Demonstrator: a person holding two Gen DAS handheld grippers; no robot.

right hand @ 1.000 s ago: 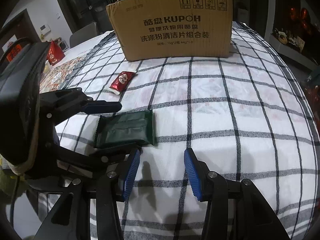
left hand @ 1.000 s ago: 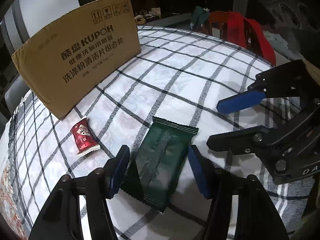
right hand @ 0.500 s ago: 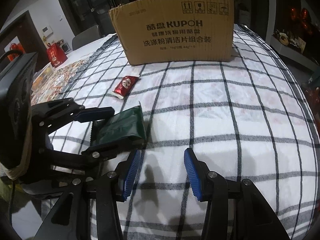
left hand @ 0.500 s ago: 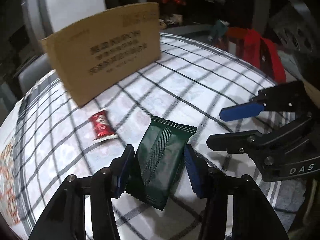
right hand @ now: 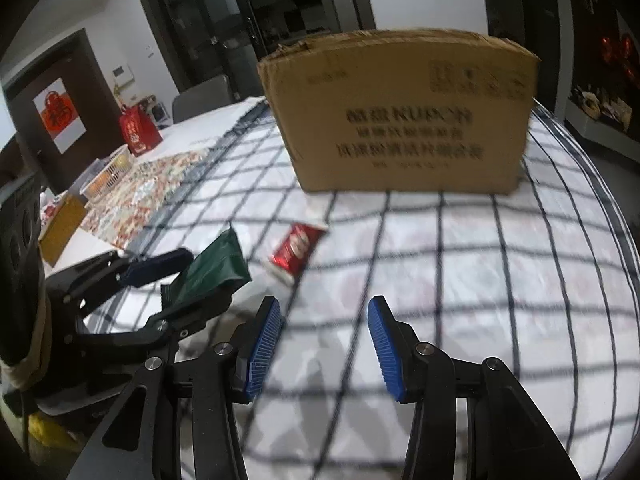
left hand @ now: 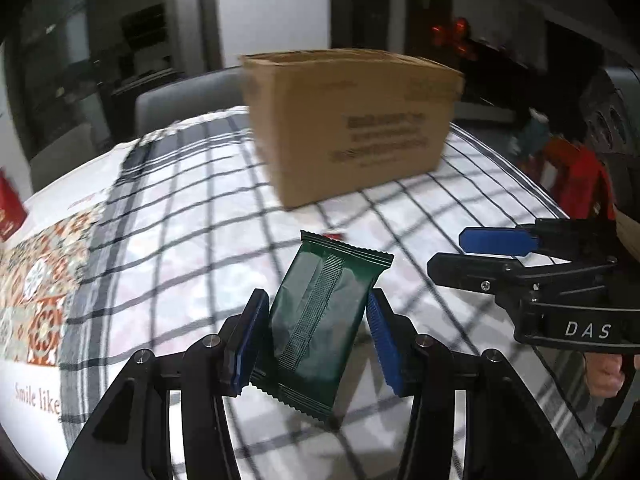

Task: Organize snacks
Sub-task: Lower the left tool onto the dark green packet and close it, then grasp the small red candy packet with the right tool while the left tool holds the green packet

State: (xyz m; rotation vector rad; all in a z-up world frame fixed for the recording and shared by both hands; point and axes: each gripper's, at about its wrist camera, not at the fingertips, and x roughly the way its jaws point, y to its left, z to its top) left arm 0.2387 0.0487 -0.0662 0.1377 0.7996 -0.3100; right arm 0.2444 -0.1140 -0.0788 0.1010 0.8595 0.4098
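Green snack pack clamped in left gripper, lifted off checked tablecloth | right gripper spread wide, holding nothing | red packet lying near cardboard box

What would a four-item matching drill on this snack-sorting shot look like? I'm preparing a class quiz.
Things:
1. green packet
2. red packet
3. cardboard box
4. right tongs

States:
A. open, holding nothing
B. standing at the far side of the checked cloth
C. clamped in the left tongs
D. lying on the cloth before the box

Pairs: 1-C, 2-D, 3-B, 4-A
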